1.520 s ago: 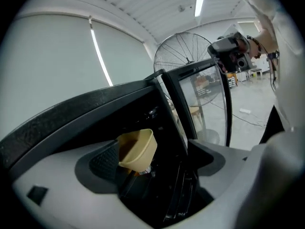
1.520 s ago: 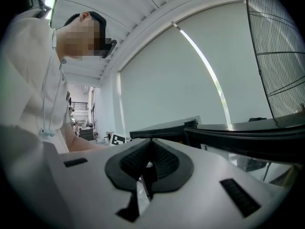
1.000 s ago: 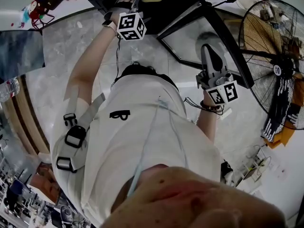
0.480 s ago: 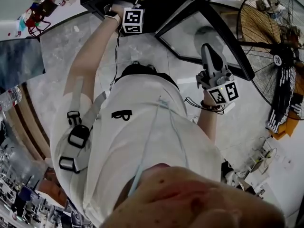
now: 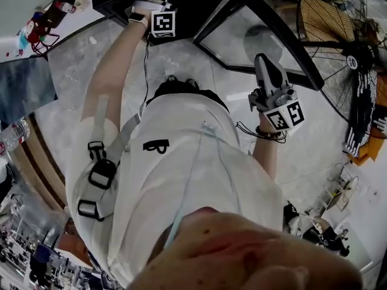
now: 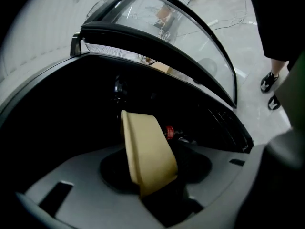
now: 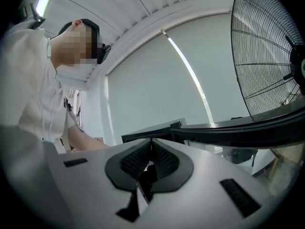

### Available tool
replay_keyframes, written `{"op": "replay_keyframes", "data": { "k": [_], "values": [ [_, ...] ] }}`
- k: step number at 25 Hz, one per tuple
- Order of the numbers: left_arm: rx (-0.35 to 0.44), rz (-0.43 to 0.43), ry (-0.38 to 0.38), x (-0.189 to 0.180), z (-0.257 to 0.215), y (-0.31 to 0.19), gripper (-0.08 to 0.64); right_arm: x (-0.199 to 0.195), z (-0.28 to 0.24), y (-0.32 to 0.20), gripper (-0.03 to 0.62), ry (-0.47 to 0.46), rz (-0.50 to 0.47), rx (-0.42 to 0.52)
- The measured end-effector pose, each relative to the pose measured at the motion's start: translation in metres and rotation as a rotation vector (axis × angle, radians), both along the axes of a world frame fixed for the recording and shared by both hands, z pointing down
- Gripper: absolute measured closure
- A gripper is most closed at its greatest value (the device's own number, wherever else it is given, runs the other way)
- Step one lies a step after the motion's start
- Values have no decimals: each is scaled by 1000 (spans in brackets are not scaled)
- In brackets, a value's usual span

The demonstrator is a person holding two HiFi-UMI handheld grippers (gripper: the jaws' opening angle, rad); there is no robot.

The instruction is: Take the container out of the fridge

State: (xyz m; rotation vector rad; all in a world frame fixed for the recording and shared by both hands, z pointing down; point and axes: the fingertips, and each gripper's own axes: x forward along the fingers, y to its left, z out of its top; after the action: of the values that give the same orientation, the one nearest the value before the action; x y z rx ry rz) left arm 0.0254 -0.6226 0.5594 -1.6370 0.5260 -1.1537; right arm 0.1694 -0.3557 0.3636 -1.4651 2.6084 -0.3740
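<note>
Our left hand-held gripper reaches into the dark fridge at the far left. Its jaws are closing on the beige container, which stands tilted between the pads and touches them. Our right hand-held gripper hangs well apart, nearer and to the right, its jaws clenched together on nothing, beside the glass door and near the fan.
</note>
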Motion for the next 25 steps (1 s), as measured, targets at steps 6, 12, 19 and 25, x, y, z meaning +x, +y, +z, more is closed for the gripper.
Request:
{"op": "replay_keyframes", "data": {
  "k": [6, 12, 19, 25],
  "values": [
    [61, 10, -5, -3, -15, 9, 374, 1, 2, 8, 577, 1, -5, -11],
    [48, 21, -12, -4, -27, 37, 376, -2, 3, 9, 575, -10, -36, -9],
    [0, -12, 6, -20, -31, 80, 376, -13, 7, 5, 575, -34, -107, -9],
    [34, -13, -28, -41, -37, 117, 376, -30, 14, -4, 577, -61, -173, -10]
  ]
}}
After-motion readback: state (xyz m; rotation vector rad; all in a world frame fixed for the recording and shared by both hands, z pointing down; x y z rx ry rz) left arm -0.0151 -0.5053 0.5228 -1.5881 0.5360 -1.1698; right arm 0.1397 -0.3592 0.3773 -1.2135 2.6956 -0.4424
